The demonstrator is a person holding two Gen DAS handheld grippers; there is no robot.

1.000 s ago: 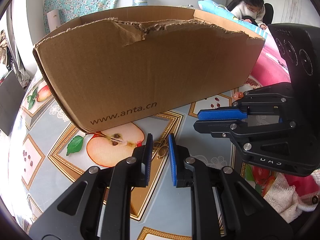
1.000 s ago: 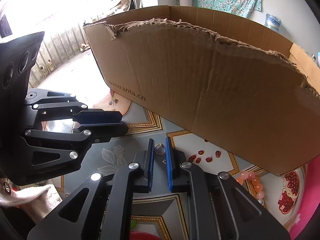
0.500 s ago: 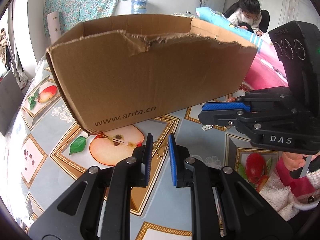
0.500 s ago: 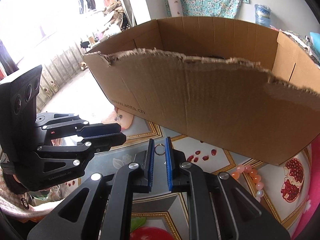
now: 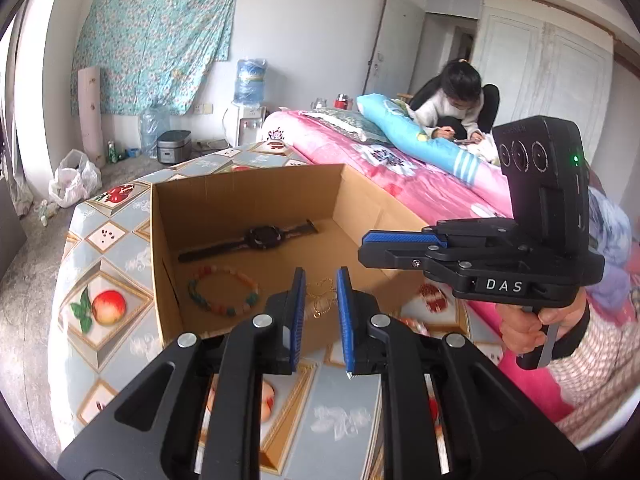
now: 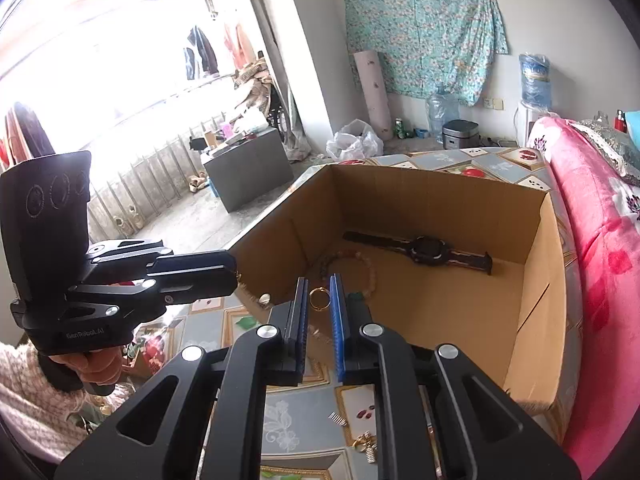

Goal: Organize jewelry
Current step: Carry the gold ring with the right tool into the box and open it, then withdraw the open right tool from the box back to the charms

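Note:
An open cardboard box (image 5: 168,240) stands on the table and also shows in the right wrist view (image 6: 536,280). Inside lie a black watch (image 5: 264,237), a pastel bead bracelet (image 5: 222,292) and a thin gold chain (image 5: 320,300). My right gripper (image 6: 319,300) is shut on a small gold ring (image 6: 319,298) and holds it above the box's near wall. It shows from the side in the left wrist view (image 5: 368,246). My left gripper (image 5: 321,292) is slightly open and empty, raised above the box's near edge. The watch (image 6: 430,250) shows in the right wrist view too.
The table wears a fruit-patterned cloth (image 5: 104,304). Small gold and silver bits (image 6: 366,442) lie on it in front of the box. A pink bed (image 5: 420,184) runs along the right side, with a person (image 5: 456,100) sitting behind it.
Both grippers have risen from table level to above the box rim, so the box's inside now shows. The right gripper has carried the ring up with it.

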